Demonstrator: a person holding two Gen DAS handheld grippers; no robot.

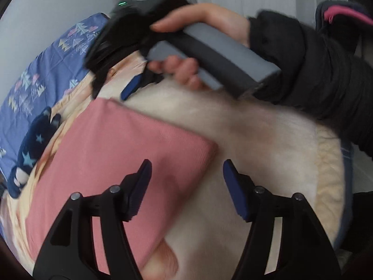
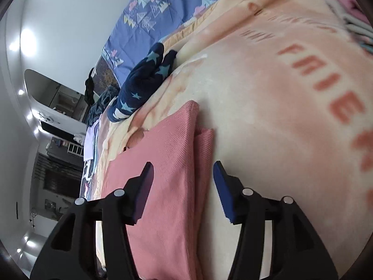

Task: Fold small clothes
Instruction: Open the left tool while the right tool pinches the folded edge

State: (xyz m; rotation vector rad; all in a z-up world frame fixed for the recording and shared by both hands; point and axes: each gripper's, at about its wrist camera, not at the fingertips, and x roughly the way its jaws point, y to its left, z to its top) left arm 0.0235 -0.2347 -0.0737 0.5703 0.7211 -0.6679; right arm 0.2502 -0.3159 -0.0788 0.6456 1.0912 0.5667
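Only the left wrist view shows the person's hand (image 1: pixel 186 46) and dark sleeve (image 1: pixel 314 74) holding the right gripper (image 1: pixel 130 86) over the blanket; only the right wrist view shows the blanket's (image 2: pixel 268 107) blurred red lettering and a room beyond the bed. The folded pink garment (image 1: pixel 112 154), a ribbed knit rectangle, lies flat on the fleecy peach blanket. The left gripper (image 1: pixel 186 175) has its fingers apart, gripping nothing; the right gripper's fingers likewise stand apart and empty. A navy star-patterned cloth (image 2: pixel 142 81) lies near a blue patterned sheet (image 2: pixel 163 7).
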